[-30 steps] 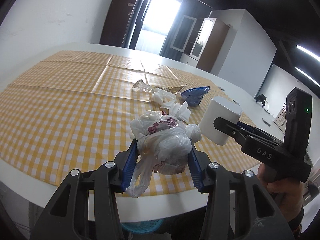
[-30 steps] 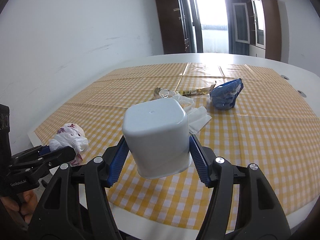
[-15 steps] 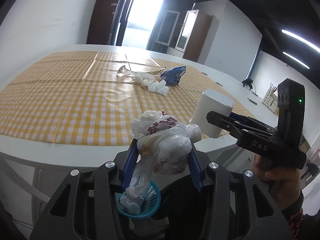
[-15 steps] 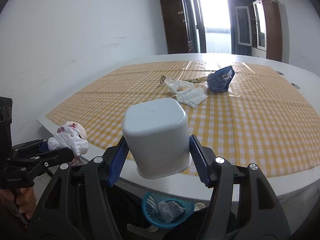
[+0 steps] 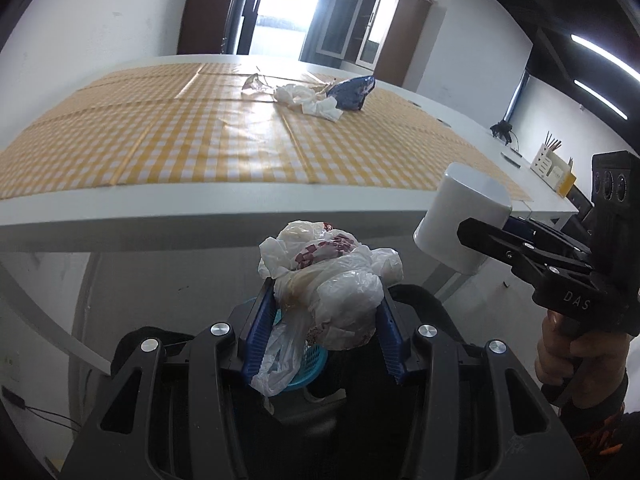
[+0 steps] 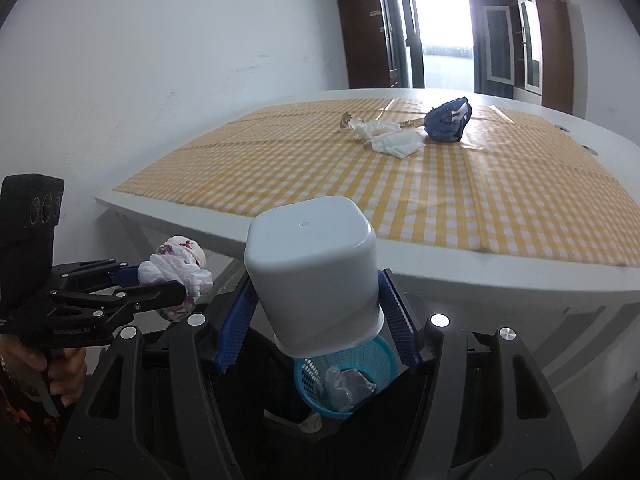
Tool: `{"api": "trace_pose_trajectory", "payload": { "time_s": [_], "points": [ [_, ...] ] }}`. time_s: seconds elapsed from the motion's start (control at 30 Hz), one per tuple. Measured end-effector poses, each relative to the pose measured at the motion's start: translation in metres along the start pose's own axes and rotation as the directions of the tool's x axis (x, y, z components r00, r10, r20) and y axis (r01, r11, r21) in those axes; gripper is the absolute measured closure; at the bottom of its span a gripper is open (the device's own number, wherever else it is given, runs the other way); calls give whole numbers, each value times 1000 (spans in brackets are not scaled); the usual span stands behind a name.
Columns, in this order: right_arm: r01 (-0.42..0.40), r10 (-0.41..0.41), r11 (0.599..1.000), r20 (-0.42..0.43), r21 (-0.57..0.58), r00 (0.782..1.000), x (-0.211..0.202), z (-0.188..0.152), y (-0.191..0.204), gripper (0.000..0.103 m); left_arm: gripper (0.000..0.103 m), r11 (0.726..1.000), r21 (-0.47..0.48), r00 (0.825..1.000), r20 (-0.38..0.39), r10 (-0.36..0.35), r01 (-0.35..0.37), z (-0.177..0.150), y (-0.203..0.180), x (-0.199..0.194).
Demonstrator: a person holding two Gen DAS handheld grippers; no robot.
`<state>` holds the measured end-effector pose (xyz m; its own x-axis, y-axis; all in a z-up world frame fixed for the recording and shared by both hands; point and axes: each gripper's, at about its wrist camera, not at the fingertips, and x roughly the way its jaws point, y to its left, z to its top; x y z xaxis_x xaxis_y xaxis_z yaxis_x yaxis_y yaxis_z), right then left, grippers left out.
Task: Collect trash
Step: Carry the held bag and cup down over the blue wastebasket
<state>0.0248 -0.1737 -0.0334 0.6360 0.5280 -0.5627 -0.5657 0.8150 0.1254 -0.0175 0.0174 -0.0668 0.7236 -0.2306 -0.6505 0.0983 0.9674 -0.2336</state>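
A crumpled plastic bag [image 5: 332,288] is clamped between the blue pads of the left gripper [image 5: 324,324], whose jaws are set about half apart. An upturned white cup [image 6: 316,276] is gripped by the right gripper [image 6: 318,316] at a somewhat wider spread. Below both grippers a blue basket [image 6: 384,354] holding scraps is seen. Since a second ago, both grippers have been drawn back past the table [image 5: 200,208] edge and lowered; tissues [image 6: 394,142] and a blue wrapper [image 6: 448,120] are left far ahead.
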Motion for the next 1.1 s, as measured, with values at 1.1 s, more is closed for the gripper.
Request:
{"api": "trace_pose_trajectory", "payload": {
  "time_s": [1.1],
  "points": [
    [66, -26, 996, -495, 64, 868, 204, -112, -21, 45, 56, 991, -92, 952, -299, 61, -92, -87, 77, 177]
  ]
}}
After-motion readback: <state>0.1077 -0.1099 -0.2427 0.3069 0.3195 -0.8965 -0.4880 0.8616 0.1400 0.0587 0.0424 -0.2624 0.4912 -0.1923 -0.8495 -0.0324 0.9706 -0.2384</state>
